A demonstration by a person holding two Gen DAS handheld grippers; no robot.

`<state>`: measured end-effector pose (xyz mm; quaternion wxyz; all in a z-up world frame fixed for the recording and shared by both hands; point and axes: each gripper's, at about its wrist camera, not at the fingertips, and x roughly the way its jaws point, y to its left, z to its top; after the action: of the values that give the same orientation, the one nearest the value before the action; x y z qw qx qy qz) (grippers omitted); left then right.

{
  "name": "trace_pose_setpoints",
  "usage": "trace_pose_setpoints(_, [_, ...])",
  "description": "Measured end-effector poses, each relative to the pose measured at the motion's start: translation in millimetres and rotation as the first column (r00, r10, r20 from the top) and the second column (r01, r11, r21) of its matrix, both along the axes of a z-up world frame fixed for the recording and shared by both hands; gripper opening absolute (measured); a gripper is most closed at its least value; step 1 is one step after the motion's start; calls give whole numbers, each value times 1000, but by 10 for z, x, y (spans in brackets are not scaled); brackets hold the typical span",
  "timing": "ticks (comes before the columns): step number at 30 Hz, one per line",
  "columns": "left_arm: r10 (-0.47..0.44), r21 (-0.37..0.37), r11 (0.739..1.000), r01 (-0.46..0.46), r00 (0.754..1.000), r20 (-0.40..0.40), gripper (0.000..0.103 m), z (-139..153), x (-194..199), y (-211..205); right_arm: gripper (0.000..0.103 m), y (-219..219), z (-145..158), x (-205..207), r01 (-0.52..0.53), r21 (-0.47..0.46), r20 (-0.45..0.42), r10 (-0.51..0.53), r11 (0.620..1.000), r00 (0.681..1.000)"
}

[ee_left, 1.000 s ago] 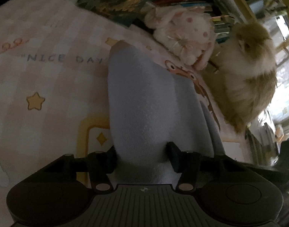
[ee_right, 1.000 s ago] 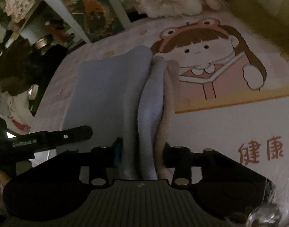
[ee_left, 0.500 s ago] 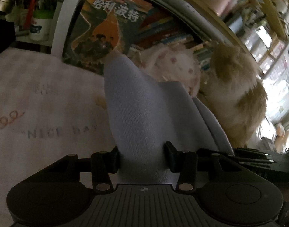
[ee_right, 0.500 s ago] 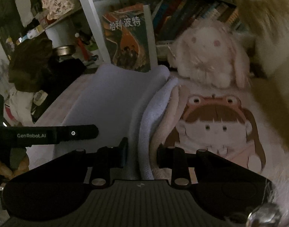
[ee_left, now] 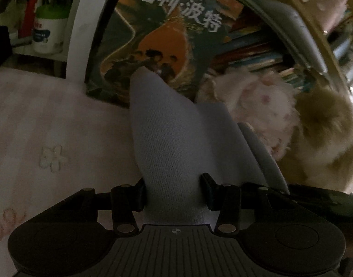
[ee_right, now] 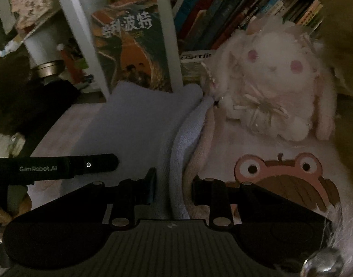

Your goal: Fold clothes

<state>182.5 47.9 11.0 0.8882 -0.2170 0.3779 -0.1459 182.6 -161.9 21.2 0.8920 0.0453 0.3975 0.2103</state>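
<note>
A pale lavender knit garment [ee_left: 176, 143] is stretched between both grippers above a pink printed bed sheet [ee_left: 49, 127]. My left gripper [ee_left: 174, 192] is shut on one end of it, and the cloth runs forward between the fingers. My right gripper [ee_right: 171, 190] is shut on the other end [ee_right: 139, 124], where the bunched edge shows blue and pinkish layers. The left gripper's black arm [ee_right: 61, 167] shows at the left of the right wrist view. The fingertips of both grippers are hidden by cloth.
A white plush rabbit [ee_right: 275, 87] and a tan plush toy [ee_left: 326, 138] sit at the head of the bed. A large book [ee_left: 162, 37] leans on a bookshelf [ee_right: 245, 11] behind. The sheet has a frog-hat girl print [ee_right: 280, 173].
Both grippers have lifted and tilted up with the garment. The views swung from the bed sheet toward the bookshelf and plush toys. Both stay shut on the cloth.
</note>
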Motion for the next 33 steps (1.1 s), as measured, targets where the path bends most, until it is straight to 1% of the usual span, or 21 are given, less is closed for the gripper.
trace_pose_setpoints(2, [-3, -3, 1000, 3, 1000, -14, 46, -39, 92, 4, 26, 12, -62, 94, 25, 17, -11, -24, 1000, 1000])
trace_pose_setpoints(5, [-11, 1, 1000, 11, 999, -36, 50, -127, 158, -7, 28, 19, -206, 173, 58, 21, -51, -56, 998, 997])
trace_pose_setpoints(8, [-2, -20, 1000, 2, 999, -36, 54, -172, 146, 21, 33, -41, -298, 187, 91, 51, -74, -87, 995, 994])
trace_pose_setpoints(9, [1, -25, 1000, -2, 999, -36, 56, -181, 141, 28, 36, -66, -312, 186, 99, 63, -81, -94, 993, 992])
trace_pose_setpoints(10, [11, -11, 1000, -12, 999, -35, 56, -171, 128, 24, 39, -91, -327, 184, 107, 74, -89, -100, 991, 991])
trace_pose_setpoints(11, [24, 8, 1000, -24, 999, -31, 61, -156, 113, 15, 40, -106, -326, 179, 111, 78, -91, -104, 991, 990])
trace_pose_setpoints(12, [37, 27, 999, -36, 999, -28, 69, -141, 98, 6, 45, -118, -321, 173, 113, 81, -91, -106, 990, 990])
trace_pose_setpoints(13, [49, 46, 998, -48, 998, -24, 73, -126, 82, -3, 51, -131, -317, 168, 116, 83, -91, -108, 990, 990])
trace_pose_setpoints(14, [62, 65, 996, -60, 998, -21, 78, -111, 67, -12, 54, -143, -312, 162, 118, 86, -91, -110, 989, 990])
trace_pose_setpoints(15, [72, 88, 994, -71, 997, -9, 78, -80, 39, -27, 60, -161, -289, 143, 123, 86, -85, -116, 989, 990])
trace_pose_setpoints(16, [79, 114, 990, -79, 997, 7, 79, -40, -3, -44, 69, -180, -260, 121, 129, 85, -78, -123, 988, 989])
trace_pose_setpoints(18, [89, 157, 983, -95, 995, 43, 83, 38, -109, -73, 79, -227, -188, 46, 136, 90, -46, -132, 987, 990])
trace_pose_setpoints(19, [93, 171, 980, -102, 994, 61, 84, 75, -174, -82, 83, -247, -151, 3, 137, 90, -30, -135, 986, 990])
trace_pose_setpoints(23, [106, 214, 968, -132, 986, 130, 92, 181, -457, -99, 89, -288, -12, -242, 136, 58, 40, -138, 989, 990])
trace_pose_setpoints(24, [109, 232, 962, -141, 983, 146, 93, 195, -523, -106, 91, -287, 6, -300, 136, 45, 54, -138, 990, 989])
trace_pose_setpoints(26, [114, 276, 948, -159, 979, 171, 94, 211, -648, -130, 92, -274, 27, -429, 132, 12, 81, -132, 991, 988])
trace_pose_setpoints(28, [108, 318, 934, -161, 978, 177, 95, 204, -749, -152, 94, -250, 35, -557, 124, -18, 98, -122, 992, 988])
trace_pose_setpoints(33, [46, 371, 922, -110, 983, 177, 95, 200, -977, -223, 96, -204, 37, -824, 122, -58, 127, -114, 991, 985])
